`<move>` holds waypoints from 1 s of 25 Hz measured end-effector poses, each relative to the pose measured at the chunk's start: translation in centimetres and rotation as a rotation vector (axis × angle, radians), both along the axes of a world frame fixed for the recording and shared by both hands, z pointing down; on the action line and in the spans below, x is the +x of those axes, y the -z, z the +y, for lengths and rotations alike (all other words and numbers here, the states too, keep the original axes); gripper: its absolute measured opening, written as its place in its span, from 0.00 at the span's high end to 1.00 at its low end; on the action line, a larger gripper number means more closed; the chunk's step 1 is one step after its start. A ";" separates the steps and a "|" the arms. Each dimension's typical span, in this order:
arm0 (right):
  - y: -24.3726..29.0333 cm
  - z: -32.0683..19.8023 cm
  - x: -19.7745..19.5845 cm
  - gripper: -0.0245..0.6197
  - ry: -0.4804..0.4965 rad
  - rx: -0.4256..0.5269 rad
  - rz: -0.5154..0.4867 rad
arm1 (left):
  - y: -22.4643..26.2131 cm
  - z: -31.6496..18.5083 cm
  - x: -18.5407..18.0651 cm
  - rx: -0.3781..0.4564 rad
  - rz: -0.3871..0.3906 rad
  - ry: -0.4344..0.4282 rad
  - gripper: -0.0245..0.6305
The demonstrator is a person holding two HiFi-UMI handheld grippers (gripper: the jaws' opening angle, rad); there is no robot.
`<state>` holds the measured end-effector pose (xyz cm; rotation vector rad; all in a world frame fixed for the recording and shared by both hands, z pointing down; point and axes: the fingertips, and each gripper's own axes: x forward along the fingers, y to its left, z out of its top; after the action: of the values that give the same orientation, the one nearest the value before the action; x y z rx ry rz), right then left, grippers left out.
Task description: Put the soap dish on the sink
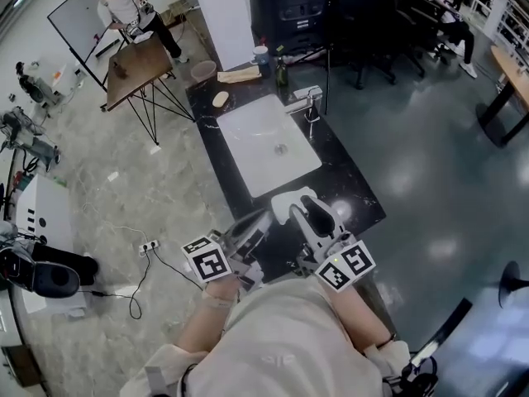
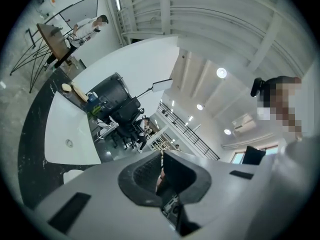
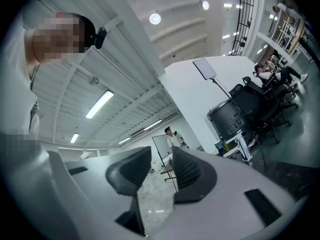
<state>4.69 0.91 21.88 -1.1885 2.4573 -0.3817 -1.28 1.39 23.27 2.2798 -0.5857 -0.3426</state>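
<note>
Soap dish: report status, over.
Left tongs shut, empty. Right tongs open, empty. White dish on counter by sink's near edge, unheld. Nothing blocking it.

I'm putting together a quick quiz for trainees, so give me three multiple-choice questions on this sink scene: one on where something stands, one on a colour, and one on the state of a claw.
1. In the head view, on which side of the white basin does the faucet stand?
A. its left side
B. its right side
C. its near end

2. What colour is the counter around the basin?
A. black
B. wood brown
C. white

3. How does the left claw stand?
A. wide open
B. shut, with nothing between its jaws
C. shut on a bottle

Answers:
1. B: the faucet stands at the basin's right edge, towards its far end.
2. A: a dark, glossy black top frames the white basin on all sides.
3. B: the left gripper view shows the two pads together and nothing held.
</note>
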 end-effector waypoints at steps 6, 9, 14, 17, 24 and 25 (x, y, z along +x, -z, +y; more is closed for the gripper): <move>-1.1 -0.7 -0.4 0.80 0.013 -0.021 0.009 | -1.2 -0.6 0.1 -0.038 0.045 -0.012 0.95; -1.4 -0.9 -0.8 0.81 0.017 -0.032 0.015 | -1.4 -0.6 0.3 -0.051 0.053 -0.038 0.95; -2.0 -1.5 -1.3 0.81 0.031 -0.055 0.004 | -2.1 -0.8 0.1 -0.065 0.027 -0.040 0.95; -2.3 -1.6 -1.2 0.81 0.025 -0.062 0.003 | -2.5 -0.8 0.0 -0.067 0.014 -0.041 0.95; -2.8 -1.4 -0.8 0.81 0.001 -0.090 -0.006 | -3.1 -0.8 0.3 -0.092 0.012 -0.059 0.95; -2.8 -1.3 -0.7 0.81 -0.004 -0.094 -0.006 | -3.2 -0.7 0.4 -0.096 0.013 -0.064 0.95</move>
<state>4.04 -0.42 24.71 -1.2282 2.4554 -0.5037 -0.85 0.72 26.46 2.1972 -0.5099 -0.2916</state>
